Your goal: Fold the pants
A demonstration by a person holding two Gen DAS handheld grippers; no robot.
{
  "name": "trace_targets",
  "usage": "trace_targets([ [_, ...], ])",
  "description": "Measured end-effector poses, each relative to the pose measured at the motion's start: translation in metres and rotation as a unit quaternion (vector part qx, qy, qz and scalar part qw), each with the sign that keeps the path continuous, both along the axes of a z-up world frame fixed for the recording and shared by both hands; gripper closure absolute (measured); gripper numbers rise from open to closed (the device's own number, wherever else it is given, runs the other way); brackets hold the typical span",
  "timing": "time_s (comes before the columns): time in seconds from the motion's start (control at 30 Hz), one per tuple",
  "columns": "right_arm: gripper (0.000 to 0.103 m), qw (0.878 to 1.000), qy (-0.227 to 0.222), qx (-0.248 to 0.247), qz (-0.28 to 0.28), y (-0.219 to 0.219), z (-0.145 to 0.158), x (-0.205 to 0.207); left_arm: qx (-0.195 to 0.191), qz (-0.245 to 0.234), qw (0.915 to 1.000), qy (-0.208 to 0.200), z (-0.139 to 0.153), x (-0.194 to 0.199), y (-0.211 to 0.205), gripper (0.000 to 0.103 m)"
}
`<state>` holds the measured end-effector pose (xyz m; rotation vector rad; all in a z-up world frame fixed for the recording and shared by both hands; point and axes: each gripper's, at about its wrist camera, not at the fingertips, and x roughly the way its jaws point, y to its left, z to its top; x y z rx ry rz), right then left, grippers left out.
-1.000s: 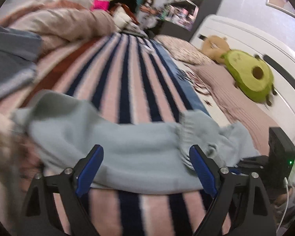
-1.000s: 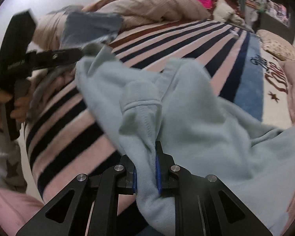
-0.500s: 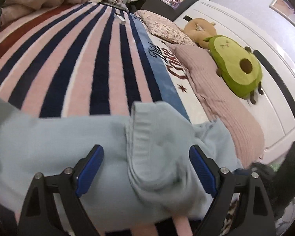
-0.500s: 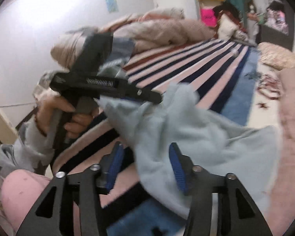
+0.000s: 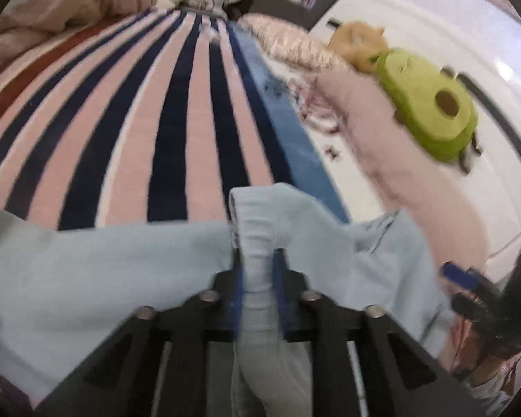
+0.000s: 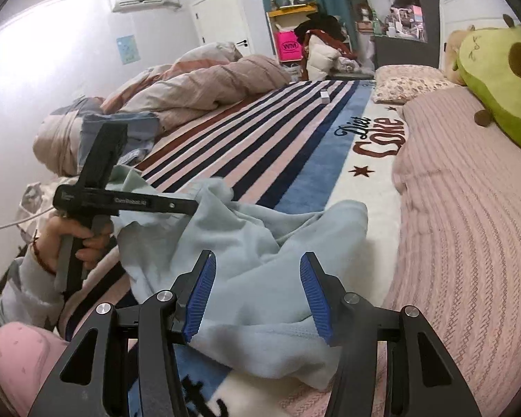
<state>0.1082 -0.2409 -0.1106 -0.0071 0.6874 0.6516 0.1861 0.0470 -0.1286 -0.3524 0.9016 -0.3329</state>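
Note:
Light blue pants (image 6: 260,260) lie rumpled on the striped blanket (image 6: 260,146) near the bed's front edge. In the left wrist view my left gripper (image 5: 258,278) is shut on a ribbed cuff of the pants (image 5: 257,243). It also shows from the side in the right wrist view (image 6: 187,206), pinching the cloth. My right gripper (image 6: 258,295) is open, its blue pads on either side of a fold of the pants, just above the cloth. It shows at the right edge of the left wrist view (image 5: 469,288).
A green avocado plush (image 6: 500,76) and a tan plush (image 5: 361,41) rest against the white headboard (image 5: 503,69). A pink ribbed cover (image 6: 469,208) lies to the right. A bunched duvet (image 6: 198,87) and a grey garment (image 6: 135,128) lie at the far left.
My left gripper has shut on the pants cuff. My right gripper let go of the cloth, opened, and pulled back to the right.

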Motion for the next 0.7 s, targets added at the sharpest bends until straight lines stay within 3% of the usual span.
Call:
trace_targets([
  [0.1,0.057,1.0,-0.007,-0.005,-0.015,-0.002,0.003,0.005,0.022,0.03,0.9977,-0.056,0.03,-0.013,0.012,0.095],
  [0.2,0.057,1.0,-0.002,-0.008,-0.029,-0.006,0.007,0.01,0.041,0.048,0.9962,-0.059,0.036,-0.013,0.022,0.095],
  [0.33,0.057,0.998,0.019,-0.047,-0.046,-0.003,-0.006,0.02,0.088,0.087,0.9918,-0.035,0.021,-0.008,0.035,0.095],
  [0.47,0.057,0.994,0.062,-0.079,-0.047,0.004,-0.033,0.025,0.093,0.081,0.9921,0.023,-0.008,0.001,0.04,0.093],
  [0.6,0.059,0.988,0.058,-0.135,-0.045,0.01,-0.047,0.024,0.123,0.088,0.9883,0.019,-0.011,-0.005,0.04,0.063],
  [0.67,0.059,0.984,0.045,-0.165,-0.046,0.012,-0.049,0.021,0.104,0.085,0.9909,0.002,-0.003,-0.012,0.046,0.049],
  [0.7,0.059,0.984,0.043,-0.169,-0.048,0.012,-0.049,0.019,0.097,0.08,0.992,-0.008,0.002,-0.018,0.049,0.048],
])
